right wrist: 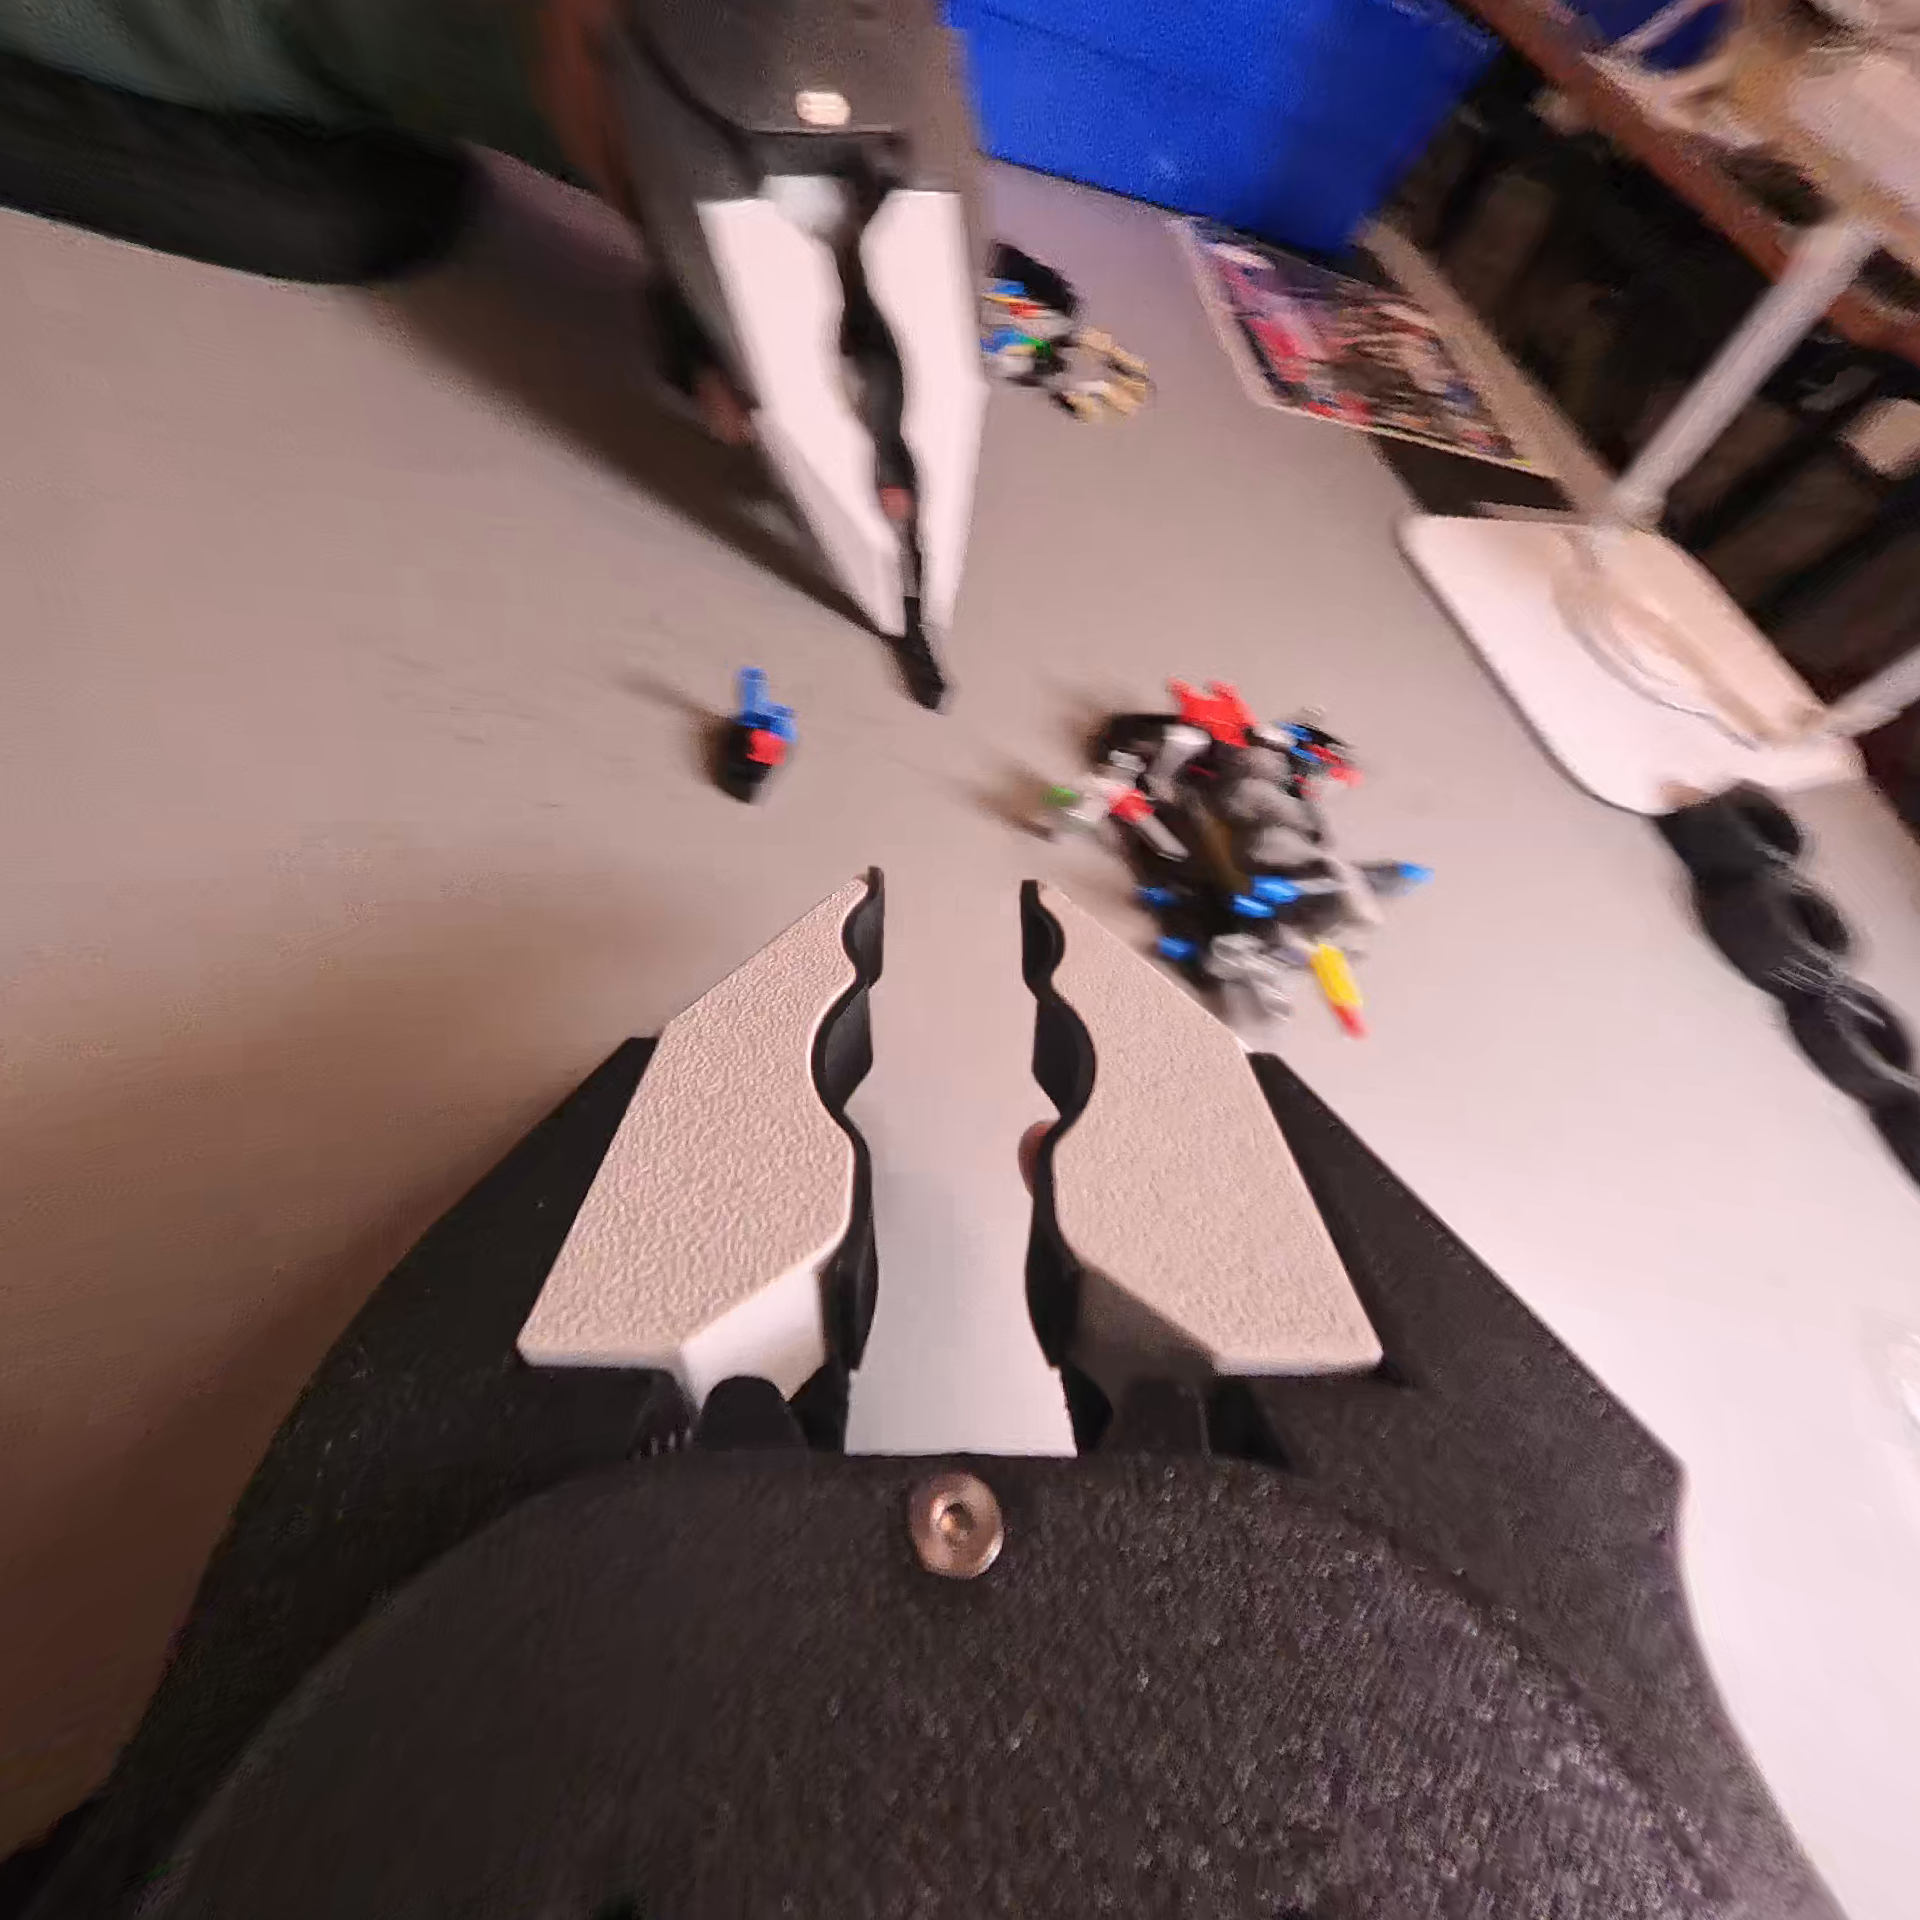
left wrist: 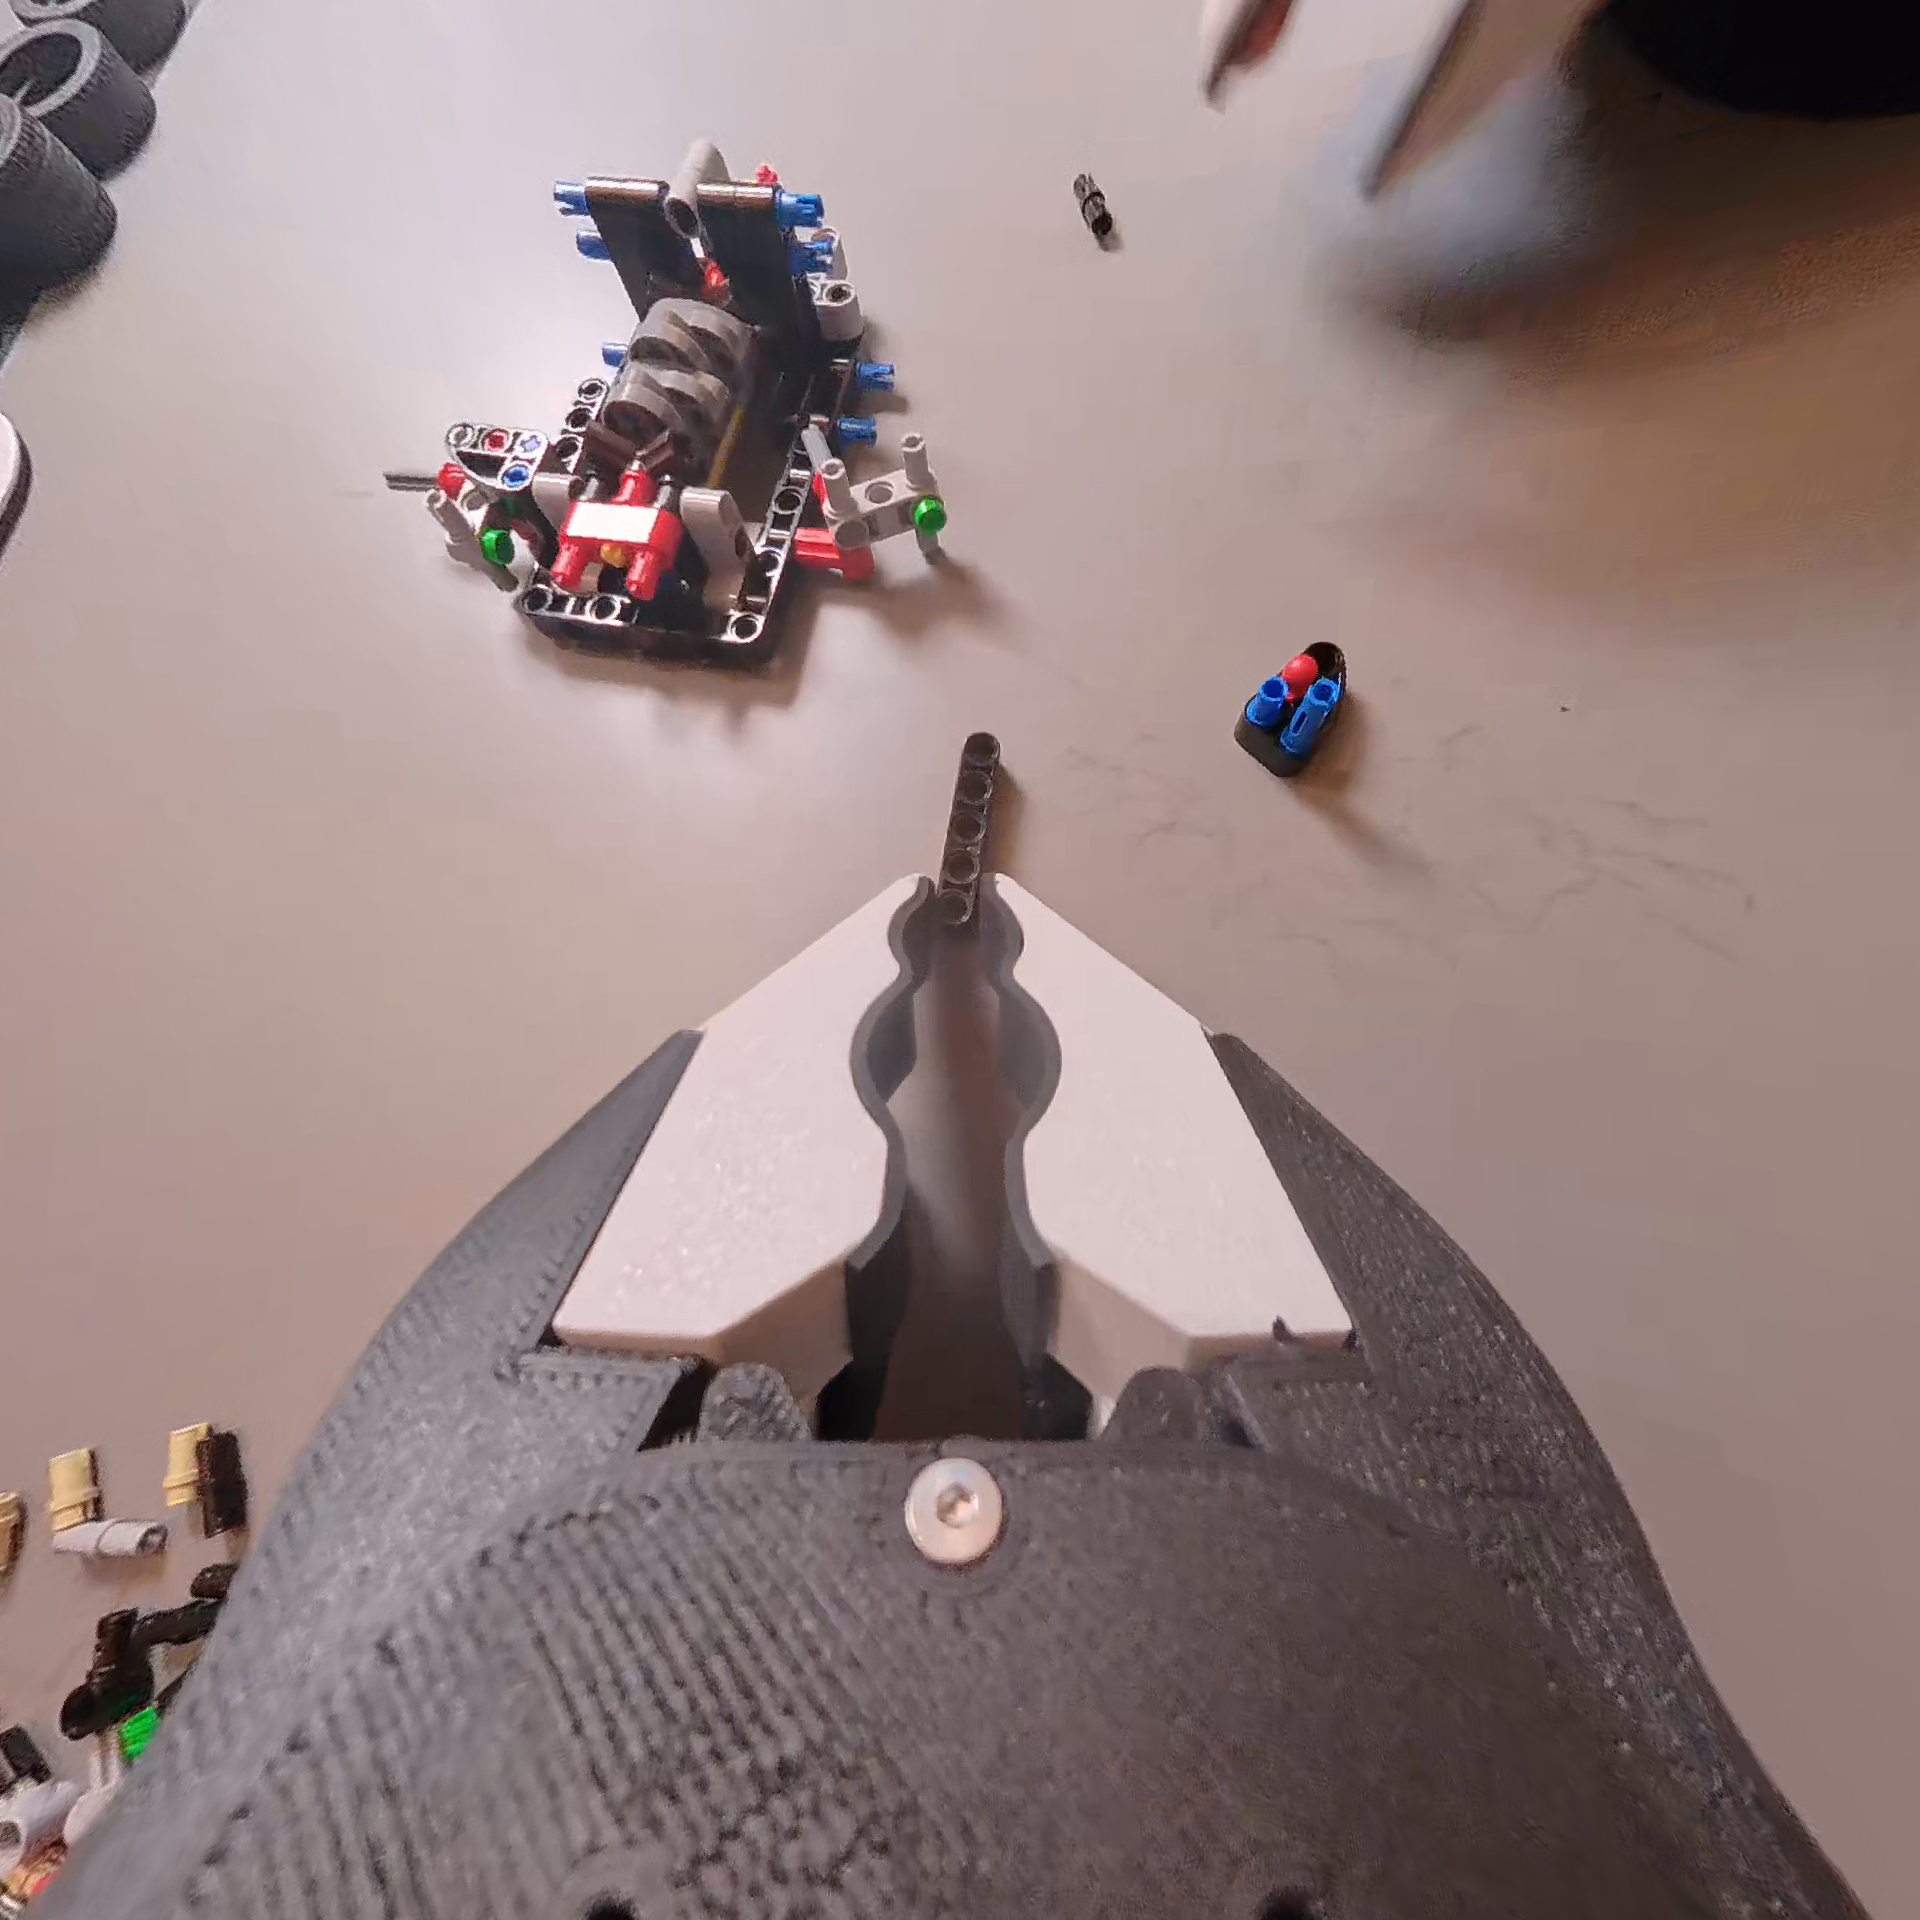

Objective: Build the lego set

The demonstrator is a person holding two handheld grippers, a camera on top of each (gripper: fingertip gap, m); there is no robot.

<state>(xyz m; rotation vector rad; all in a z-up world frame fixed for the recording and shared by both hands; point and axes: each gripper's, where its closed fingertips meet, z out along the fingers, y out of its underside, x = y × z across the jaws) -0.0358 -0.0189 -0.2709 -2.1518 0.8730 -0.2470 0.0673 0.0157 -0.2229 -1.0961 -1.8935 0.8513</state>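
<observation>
My left gripper point(left wrist: 957, 896) is shut on a black lego beam with holes point(left wrist: 968, 821) that sticks out forward above the table. The partly built lego model point(left wrist: 686, 416) lies ahead to the left. A small black piece with blue and red pins point(left wrist: 1291, 709) lies ahead to the right, and a small black pin point(left wrist: 1093, 208) lies farther off. My right gripper point(right wrist: 951, 894) is open and empty above the table. In the right wrist view the left gripper point(right wrist: 914, 613) faces me with the beam point(right wrist: 920, 665), the small piece point(right wrist: 756, 743) is at the left and the model point(right wrist: 1226, 821) at the right.
Black tyres point(left wrist: 52, 156) lie at the far left, and loose small parts point(left wrist: 135, 1527) at the near left. In the right wrist view a white lamp base point(right wrist: 1600, 655), a booklet point(right wrist: 1351, 353), a pile of parts point(right wrist: 1049, 332), tyres point(right wrist: 1787, 935) and a blue bin point(right wrist: 1216, 114) stand around. One gripper's finger ends stand about 12 cm off the other's. Left tips and right tips are each some 7 cm from the small piece point(right wrist: 756, 743). Look for it in the left wrist view point(left wrist: 1314, 661) too.
</observation>
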